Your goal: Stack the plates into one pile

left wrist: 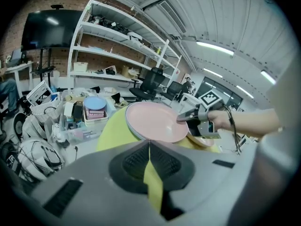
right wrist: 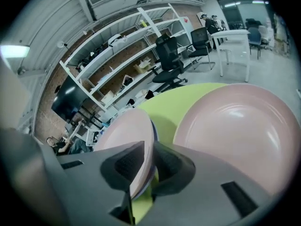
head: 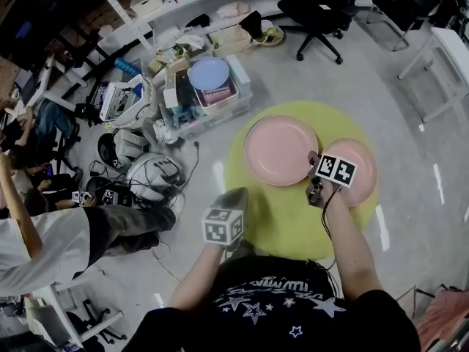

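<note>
A large pink plate (head: 281, 149) lies on the round yellow-green table (head: 278, 226), with a bluish rim showing under its edge (left wrist: 128, 126). A smaller pink plate (head: 359, 169) lies to its right, partly hidden by my right gripper's marker cube. My right gripper (head: 313, 160) is shut on the large plate's right rim; in the right gripper view the rim (right wrist: 141, 149) sits between the pads, and the smaller plate (right wrist: 235, 131) fills the right. My left gripper (head: 236, 196) hovers at the table's near-left edge, shut and holding nothing (left wrist: 149, 147).
Left of the table the floor is cluttered: a clear bin (head: 220, 101) with a blue lid on top, helmets and cables (head: 150, 171). A person sits at the left (head: 51, 244). A black office chair (head: 322, 9) and a white table (head: 447, 57) stand beyond.
</note>
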Demonstrator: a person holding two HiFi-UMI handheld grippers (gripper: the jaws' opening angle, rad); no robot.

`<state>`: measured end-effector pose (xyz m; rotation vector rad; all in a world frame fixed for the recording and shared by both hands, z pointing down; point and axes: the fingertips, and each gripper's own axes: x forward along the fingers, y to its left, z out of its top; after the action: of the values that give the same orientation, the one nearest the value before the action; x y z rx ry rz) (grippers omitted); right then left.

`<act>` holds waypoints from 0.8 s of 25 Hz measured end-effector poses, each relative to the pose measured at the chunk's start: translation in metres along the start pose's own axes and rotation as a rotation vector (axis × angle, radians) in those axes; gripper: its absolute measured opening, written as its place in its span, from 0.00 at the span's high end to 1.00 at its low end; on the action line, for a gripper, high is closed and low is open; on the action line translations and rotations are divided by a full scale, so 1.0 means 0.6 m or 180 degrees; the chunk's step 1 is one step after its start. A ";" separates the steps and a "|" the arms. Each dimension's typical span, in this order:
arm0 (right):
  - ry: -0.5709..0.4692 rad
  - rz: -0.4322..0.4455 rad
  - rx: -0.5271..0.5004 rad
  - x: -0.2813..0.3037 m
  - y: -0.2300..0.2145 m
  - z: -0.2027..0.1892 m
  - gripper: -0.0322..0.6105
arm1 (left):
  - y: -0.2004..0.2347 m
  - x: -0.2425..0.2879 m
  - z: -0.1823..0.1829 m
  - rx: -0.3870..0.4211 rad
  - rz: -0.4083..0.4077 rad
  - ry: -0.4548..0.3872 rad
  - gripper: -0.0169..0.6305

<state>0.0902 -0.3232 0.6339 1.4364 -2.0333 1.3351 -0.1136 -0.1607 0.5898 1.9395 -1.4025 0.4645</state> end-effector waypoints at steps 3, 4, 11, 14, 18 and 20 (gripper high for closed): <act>0.0033 -0.0013 -0.0129 0.000 0.008 -0.004 0.81 | -0.008 -0.002 -0.003 -0.0022 -0.0038 0.0022 0.94; 0.0030 0.0006 -0.0145 0.000 0.012 -0.003 0.78 | -0.011 -0.003 -0.001 -0.0029 -0.0053 0.0022 0.94; 0.0103 0.0021 -0.0426 -0.007 0.030 -0.008 0.62 | -0.019 -0.010 0.000 0.0011 -0.0071 0.0003 0.94; 0.0095 -0.0020 -0.0487 -0.013 0.028 -0.013 0.61 | -0.019 -0.012 -0.004 0.0019 -0.0082 0.0002 0.94; 0.0056 -0.0011 -0.0548 -0.022 0.030 -0.015 0.61 | -0.021 -0.012 -0.006 0.0039 -0.0106 -0.0014 0.94; 0.0020 -0.0004 -0.0571 -0.032 0.032 -0.015 0.61 | -0.025 -0.014 -0.007 0.0049 -0.0118 -0.0017 0.94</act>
<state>0.0799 -0.3038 0.6157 1.3521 -2.0883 1.1229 -0.1020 -0.1494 0.5824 1.9769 -1.3678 0.4542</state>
